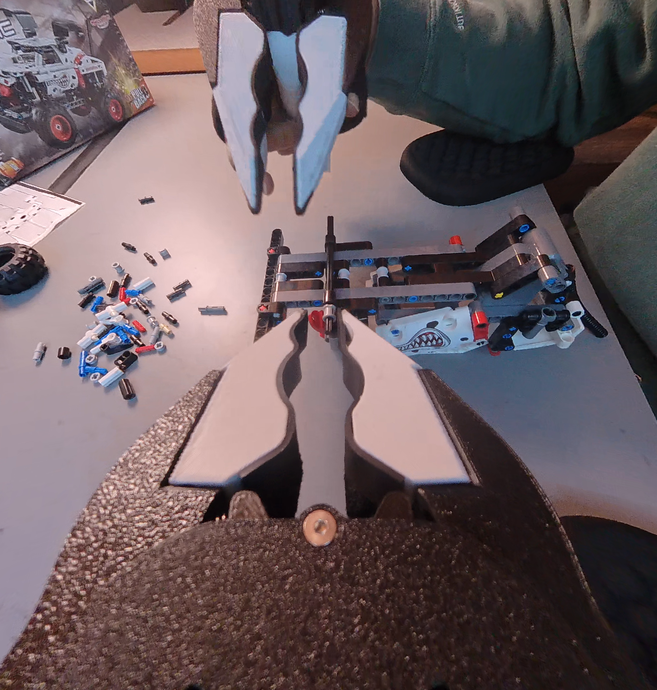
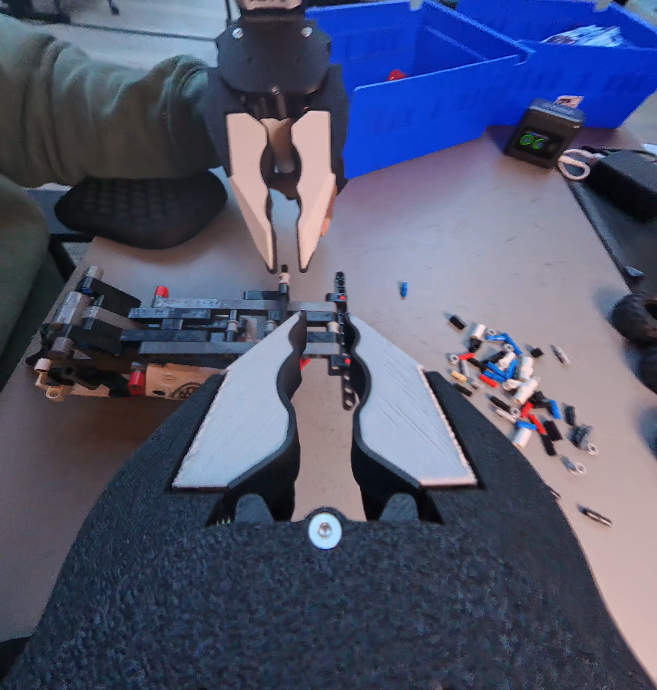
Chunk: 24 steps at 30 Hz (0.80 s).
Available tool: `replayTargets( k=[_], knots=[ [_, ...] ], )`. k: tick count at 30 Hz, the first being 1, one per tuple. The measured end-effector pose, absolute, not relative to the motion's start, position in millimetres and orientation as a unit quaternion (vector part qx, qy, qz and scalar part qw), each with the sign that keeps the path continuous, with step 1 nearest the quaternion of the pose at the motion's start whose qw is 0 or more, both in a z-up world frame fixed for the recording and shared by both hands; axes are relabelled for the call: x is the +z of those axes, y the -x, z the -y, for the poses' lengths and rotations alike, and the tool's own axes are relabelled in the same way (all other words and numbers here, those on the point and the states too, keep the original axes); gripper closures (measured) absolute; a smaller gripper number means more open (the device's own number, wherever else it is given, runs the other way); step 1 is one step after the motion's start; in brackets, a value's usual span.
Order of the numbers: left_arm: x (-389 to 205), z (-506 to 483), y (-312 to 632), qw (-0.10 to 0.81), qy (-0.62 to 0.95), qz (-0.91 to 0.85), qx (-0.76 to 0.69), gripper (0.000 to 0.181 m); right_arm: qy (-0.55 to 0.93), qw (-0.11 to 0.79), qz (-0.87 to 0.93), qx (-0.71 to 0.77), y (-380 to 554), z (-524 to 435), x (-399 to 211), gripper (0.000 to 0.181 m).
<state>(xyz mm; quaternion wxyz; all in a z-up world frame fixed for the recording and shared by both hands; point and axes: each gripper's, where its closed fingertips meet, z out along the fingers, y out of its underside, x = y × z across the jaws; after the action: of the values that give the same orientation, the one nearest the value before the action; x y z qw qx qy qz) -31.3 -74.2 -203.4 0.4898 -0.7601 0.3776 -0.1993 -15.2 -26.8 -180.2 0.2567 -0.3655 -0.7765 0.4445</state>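
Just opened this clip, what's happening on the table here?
A person holds two handheld grippers facing each other over a half-built toy truck chassis on a grey table. The left gripper is open, its fingertips either side of the near end of a black axle that crosses the chassis. The right gripper is also open, above the axle's far end. A pile of small loose pins and connectors and a black tyre lie nearby.

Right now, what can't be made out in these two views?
- Left wrist view: whether the left gripper touches the black axle; its own fingers cover that end.
- Right wrist view: the model chassis near side, behind the right gripper.
- Right wrist view: blue bins contents, hidden by their walls.
- Right wrist view: tyres, cut by the right edge.
- Right wrist view: loose parts pile, blurred and too small to sort.
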Motion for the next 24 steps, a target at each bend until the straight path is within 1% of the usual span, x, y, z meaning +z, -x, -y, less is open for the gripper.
replayTargets(
  k=[4,5,6,9,19,22,24],
  knots=[
    [-211.6,75.1,27.2,0.472,0.767,-0.391,-0.189,0.172,0.342,0.228,0.817,0.405,19.2,56.8,-204.1,0.165],
    [-212.3,74.1,26.5,0.472,0.768,-0.390,-0.188,0.174,0.341,0.220,0.823,0.397,19.0,60.0,-209.5,0.168],
    [-213.5,72.6,26.9,0.471,0.771,-0.389,-0.181,0.174,0.340,0.220,0.822,0.401,19.8,62.4,-209.9,0.174],
    [-213.3,71.8,26.1,0.468,0.774,-0.387,-0.179,0.175,0.348,0.214,0.818,0.405,19.7,61.3,-210.8,0.178],
    [-209.5,74.5,24.6,0.469,0.772,-0.390,-0.180,0.174,0.342,0.212,0.820,0.407,16.2,61.5,-211.3,0.178],
    [-211.4,72.2,22.2,0.470,0.772,-0.390,-0.177,0.172,0.340,0.215,0.820,0.406,17.0,62.1,-211.2,0.178],
    [-213.5,69.8,20.6,0.469,0.774,-0.390,-0.170,0.175,0.339,0.217,0.821,0.404,16.9,61.7,-211.5,0.178]
  ],
)
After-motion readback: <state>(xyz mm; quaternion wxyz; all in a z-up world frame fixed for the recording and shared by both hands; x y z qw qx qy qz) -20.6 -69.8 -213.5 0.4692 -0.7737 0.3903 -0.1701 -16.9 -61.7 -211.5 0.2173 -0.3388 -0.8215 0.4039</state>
